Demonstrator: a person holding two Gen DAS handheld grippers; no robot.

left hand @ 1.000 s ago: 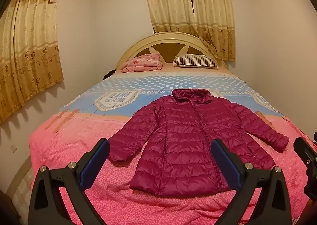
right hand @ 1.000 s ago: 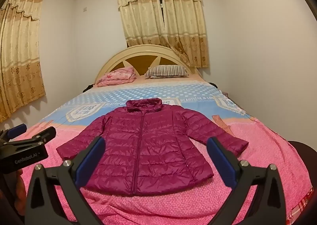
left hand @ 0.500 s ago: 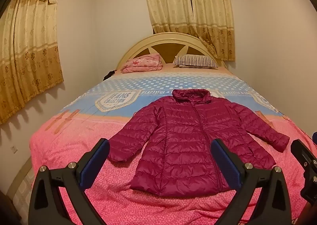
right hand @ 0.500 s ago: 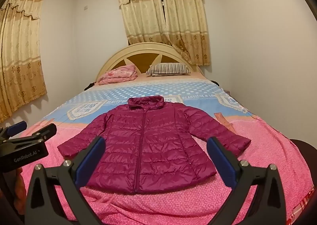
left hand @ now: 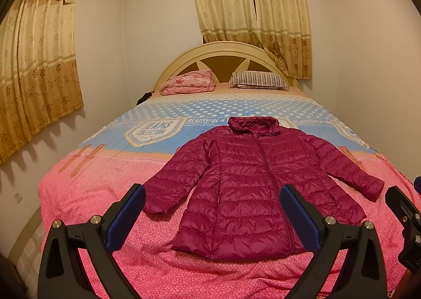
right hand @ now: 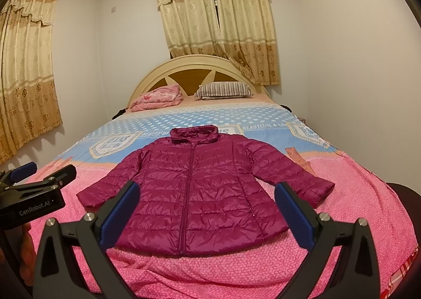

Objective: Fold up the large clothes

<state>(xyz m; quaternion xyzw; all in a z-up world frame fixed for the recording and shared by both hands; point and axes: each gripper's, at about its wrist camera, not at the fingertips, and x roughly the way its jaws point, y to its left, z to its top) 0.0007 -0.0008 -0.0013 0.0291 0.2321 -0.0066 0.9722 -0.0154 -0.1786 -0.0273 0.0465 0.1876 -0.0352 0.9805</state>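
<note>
A magenta quilted puffer jacket point(left hand: 250, 185) lies flat and zipped on the bed, collar toward the headboard, both sleeves spread out; it also shows in the right wrist view point(right hand: 200, 193). My left gripper point(left hand: 213, 209) is open and empty, held above the jacket's hem near the foot of the bed. My right gripper point(right hand: 206, 207) is open and empty, also above the hem. The left gripper shows at the left edge of the right wrist view point(right hand: 34, 180).
The bed point(left hand: 105, 201) has a pink and blue cover. A folded pink blanket point(left hand: 188, 83) and a striped pillow point(left hand: 259, 80) lie by the headboard point(left hand: 223, 59). Walls stand close on both sides, with curtains point(left hand: 36, 62) at left and behind.
Both grippers have drifted slightly; the jacket sits a little lower and closer in the right wrist view. The jacket itself has not moved.
</note>
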